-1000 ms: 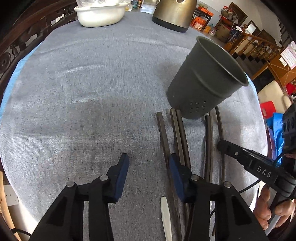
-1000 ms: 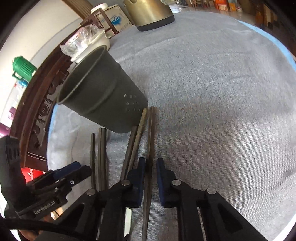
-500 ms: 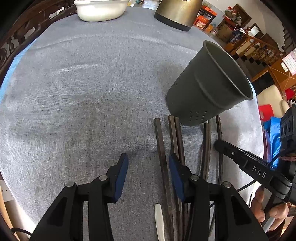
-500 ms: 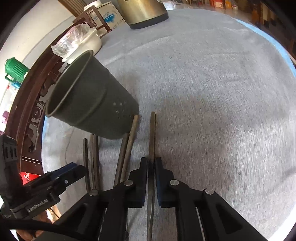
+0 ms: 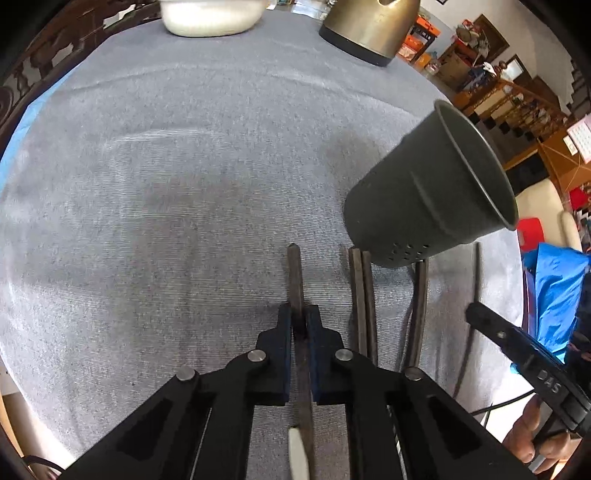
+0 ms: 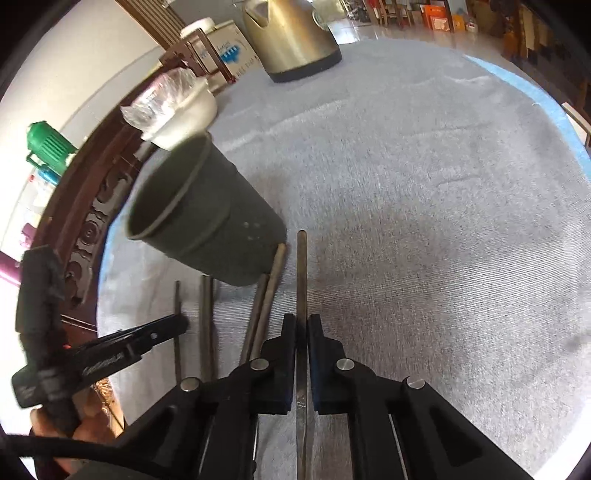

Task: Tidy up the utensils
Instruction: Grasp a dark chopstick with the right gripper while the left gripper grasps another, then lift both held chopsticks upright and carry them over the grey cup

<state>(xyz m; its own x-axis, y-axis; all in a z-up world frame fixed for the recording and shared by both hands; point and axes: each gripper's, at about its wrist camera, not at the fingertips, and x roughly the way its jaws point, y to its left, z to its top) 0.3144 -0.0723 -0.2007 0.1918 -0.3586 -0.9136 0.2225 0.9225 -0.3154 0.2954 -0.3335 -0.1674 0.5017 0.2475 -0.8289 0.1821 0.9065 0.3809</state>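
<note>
A dark grey perforated utensil holder (image 5: 428, 192) stands on the grey cloth; it also shows in the right wrist view (image 6: 199, 221). Several dark chopsticks (image 5: 364, 291) lie side by side in front of it. In the left wrist view a gripper (image 5: 300, 317) is shut on one dark chopstick (image 5: 294, 273) apart from the others. In the right wrist view a gripper (image 6: 302, 325) is shut on a dark chopstick (image 6: 301, 273). Another gripper (image 5: 517, 350) reaches in at the right, and one (image 6: 122, 347) at the left of the right wrist view.
A brass-coloured kettle (image 5: 369, 26) and a white bowl (image 5: 210, 18) stand at the far side of the table. A white utensil handle (image 5: 297, 454) lies near the front edge. A carved wooden chair back (image 6: 85, 221) borders the table. Grey cloth (image 5: 166, 184) covers the table.
The gripper in the left wrist view went from wide open to shut on a chopstick. The gripper in the right wrist view closed fully on its chopstick and drew it away from the others.
</note>
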